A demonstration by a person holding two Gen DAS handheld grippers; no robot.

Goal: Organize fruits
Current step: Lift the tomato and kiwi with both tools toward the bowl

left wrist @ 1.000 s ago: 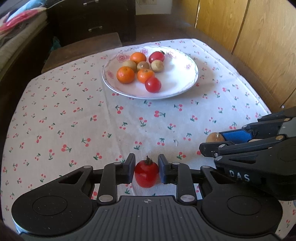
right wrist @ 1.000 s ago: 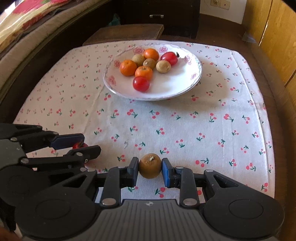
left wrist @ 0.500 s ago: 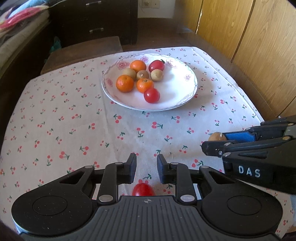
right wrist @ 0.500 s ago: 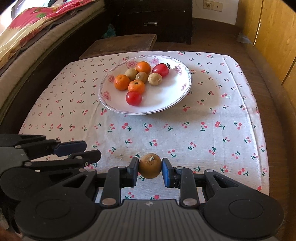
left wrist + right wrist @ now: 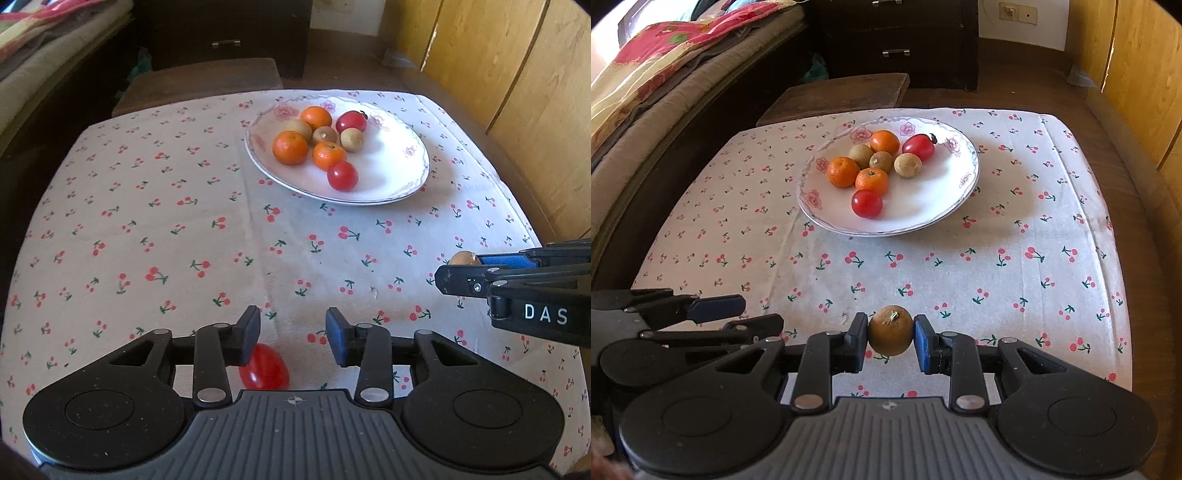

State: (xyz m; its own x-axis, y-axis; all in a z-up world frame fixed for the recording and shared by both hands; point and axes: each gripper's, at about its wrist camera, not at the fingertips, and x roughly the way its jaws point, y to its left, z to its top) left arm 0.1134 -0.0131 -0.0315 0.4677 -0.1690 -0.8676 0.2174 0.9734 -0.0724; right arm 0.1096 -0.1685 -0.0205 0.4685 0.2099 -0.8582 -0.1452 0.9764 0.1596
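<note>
Most of the sorting looked done: eight fruits sat on the white plate (image 5: 964, 184), three matte, dimpled tangerines (image 5: 843, 171), three dull brown rough-skinned round fruits (image 5: 907, 165) and two glossy red tomatoes (image 5: 866, 203). Two pieces were left off it. A smooth oval red tomato (image 5: 264, 367) lay on the cherry-print cloth (image 5: 155, 229) covering the surface, low beside the left gripper's (image 5: 293, 334) left finger; that gripper's jaws had just been opening, with nothing pressed between them. The right gripper (image 5: 891, 334) held a brown, stem-scarred round fruit (image 5: 890, 330) tightly, above the cloth's near edge, well short of the plate
</note>
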